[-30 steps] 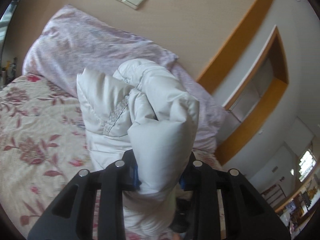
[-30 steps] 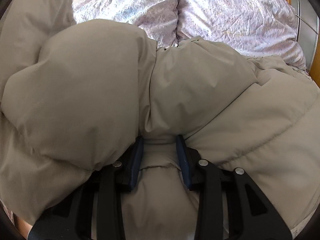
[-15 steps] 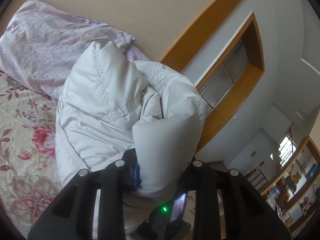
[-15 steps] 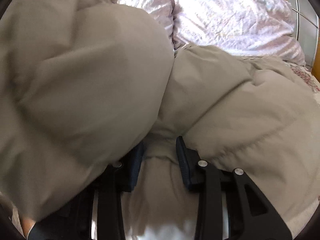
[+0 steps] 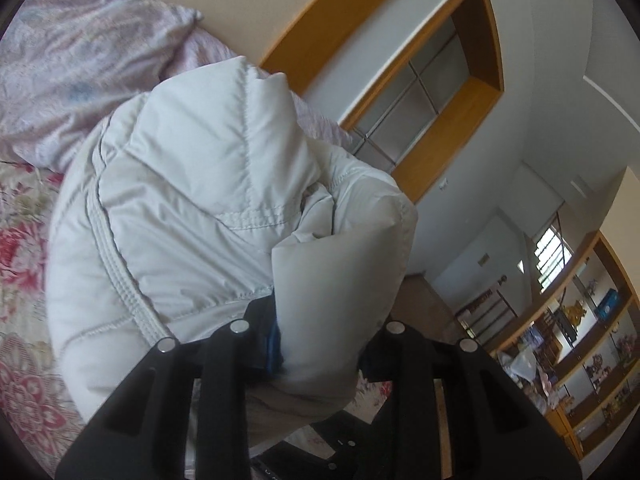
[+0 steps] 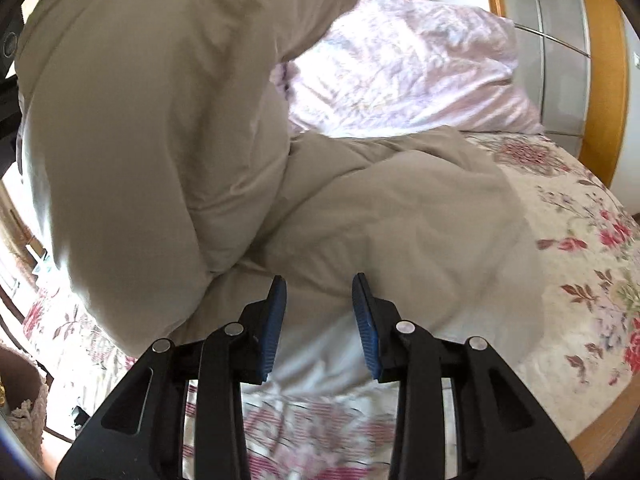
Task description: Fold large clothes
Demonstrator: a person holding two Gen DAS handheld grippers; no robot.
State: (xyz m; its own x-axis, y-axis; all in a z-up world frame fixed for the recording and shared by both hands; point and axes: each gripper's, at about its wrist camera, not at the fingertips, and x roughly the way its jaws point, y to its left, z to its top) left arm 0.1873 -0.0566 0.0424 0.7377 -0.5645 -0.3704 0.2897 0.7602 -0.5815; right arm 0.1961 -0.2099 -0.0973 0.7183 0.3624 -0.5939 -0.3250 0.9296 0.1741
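The puffy jacket (image 5: pixel 192 216) is hanging bunched up over the bed (image 5: pixel 24 280), and you are holding it from 2 sides. In the left wrist view it is showing pale grey-white, with stitched seams running across its panels and a thick rolled edge bulging toward the camera. Your left gripper (image 5: pixel 320 332) is clamping that rolled edge: the padded fabric is filling the gap between the 2 black fingers, and only a strip of the blue pad on the left-hand finger is showing beside it. In the right wrist view the jacket (image 6: pixel 160 140) is looking beige in shadow, one big fold lifting above the bed and another part lying on the bedspread. Your right gripper (image 6: pixel 319 312) is pinching a thin layer of the jacket's hem, the jaws standing narrow with pale fabric passing between the blue pads (image 6: pixel 366 328).

Behind the jacket, at the head of the bed, 2 lilac pillows (image 6: pixel 400 68) are lying side by side. The flowered bedspread (image 6: pixel 580 260) is spreading out below and to the right of the jacket. Past the bed's far side a wood-framed window (image 5: pixel 432 92) is sitting in the white wall, and shelves (image 5: pixel 580 360) full of small things are standing farther off.
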